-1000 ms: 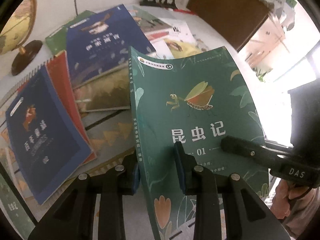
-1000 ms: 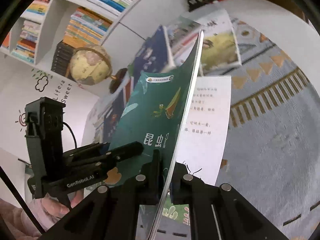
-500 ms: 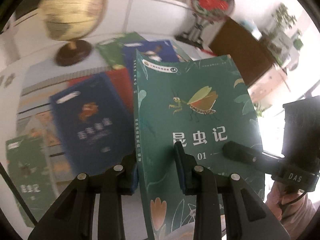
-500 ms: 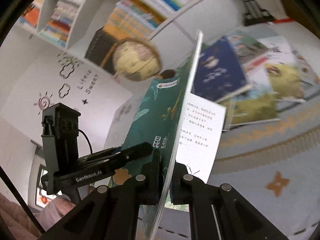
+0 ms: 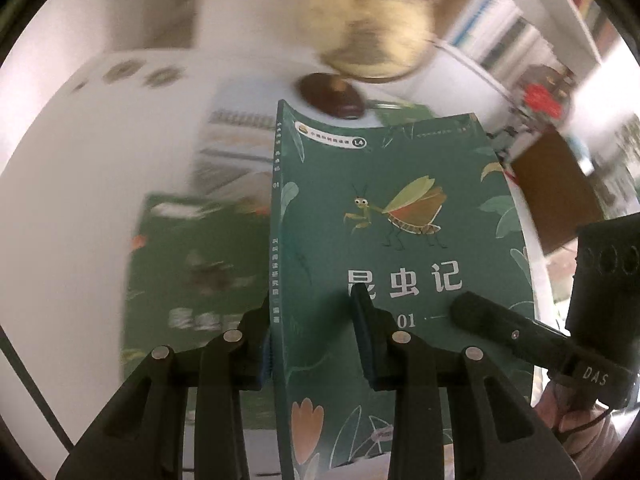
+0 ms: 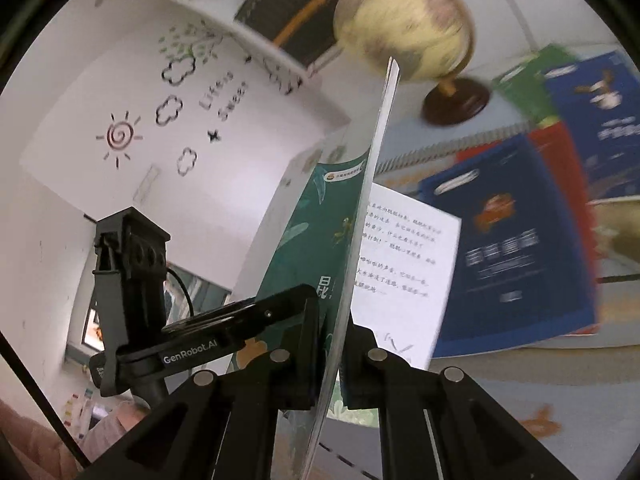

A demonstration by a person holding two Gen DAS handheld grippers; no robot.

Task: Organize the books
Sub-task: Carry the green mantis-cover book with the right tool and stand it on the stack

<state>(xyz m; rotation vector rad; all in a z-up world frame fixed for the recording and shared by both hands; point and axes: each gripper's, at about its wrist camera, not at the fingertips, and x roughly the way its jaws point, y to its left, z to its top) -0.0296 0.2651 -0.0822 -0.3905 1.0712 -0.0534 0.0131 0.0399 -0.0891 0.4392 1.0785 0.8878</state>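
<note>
Standing upright, green insect book (image 5: 400, 216) pinched by left hand-held gripper (image 5: 312, 320) at its spine, right hand-held gripper (image 6: 332, 344) clamping its cover

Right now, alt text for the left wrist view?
A green insect book fills the frame, clamped at its spine by the left gripper and at its outer edge by the right gripper. Behind, blurred, are a globe and another green book lying flat.

On my left wrist view, centre frame, the green book (image 5: 400, 240) reads "昆虫记" with "01" beneath, and the right gripper (image 5: 464, 304) at lower right carries "DAS". On my right wrist view I read "GenRobot.AI" on the left gripper (image 6: 296, 300) at lower left, and "Life is Sweet" on the wall (image 6: 224, 96) at upper left.
</note>
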